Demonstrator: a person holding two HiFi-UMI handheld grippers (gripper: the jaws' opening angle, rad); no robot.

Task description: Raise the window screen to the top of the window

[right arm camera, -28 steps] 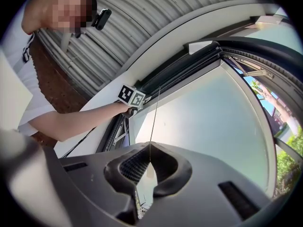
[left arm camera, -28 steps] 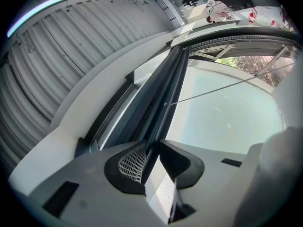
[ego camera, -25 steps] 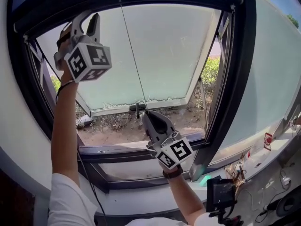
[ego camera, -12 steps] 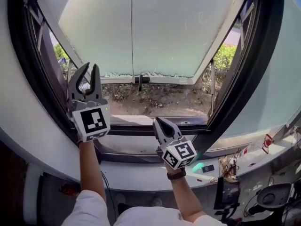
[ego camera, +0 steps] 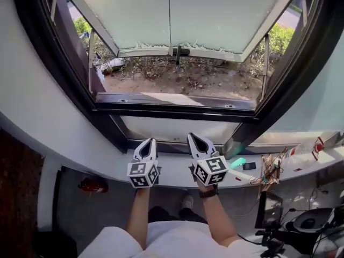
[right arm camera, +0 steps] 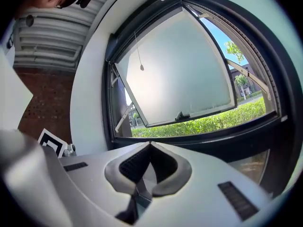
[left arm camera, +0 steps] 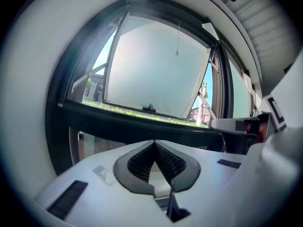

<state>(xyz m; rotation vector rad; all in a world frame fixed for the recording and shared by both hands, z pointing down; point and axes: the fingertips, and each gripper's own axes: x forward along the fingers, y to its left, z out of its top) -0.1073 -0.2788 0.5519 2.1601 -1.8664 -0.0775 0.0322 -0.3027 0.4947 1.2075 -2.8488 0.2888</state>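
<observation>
Both hands have come down from the window. The left gripper [ego camera: 149, 142] and the right gripper [ego camera: 192, 137] now sit low, side by side, with the white window ledge [ego camera: 172, 178] just under their jaws. The left jaws have just been closing. Now they press tight together with nothing between them. The right jaws are pressed together too and hold nothing. Ahead of the jaws and above them is the black window frame [ego camera: 177, 105]. Past it, the big frosted glass pane [ego camera: 215, 15] swings outward over the ground. A thin pull cord [left arm camera: 178, 37] with a small bead hangs loose far above the left jaws, and no gripper touches it. No mesh covers the opening ahead of the jaws, so I think the window screen is rolled up at the top and the job looks done. The screen itself cannot be seen. The top of the window is cut off in the head view, and in the 2 gripper views it is only a dark band.
</observation>
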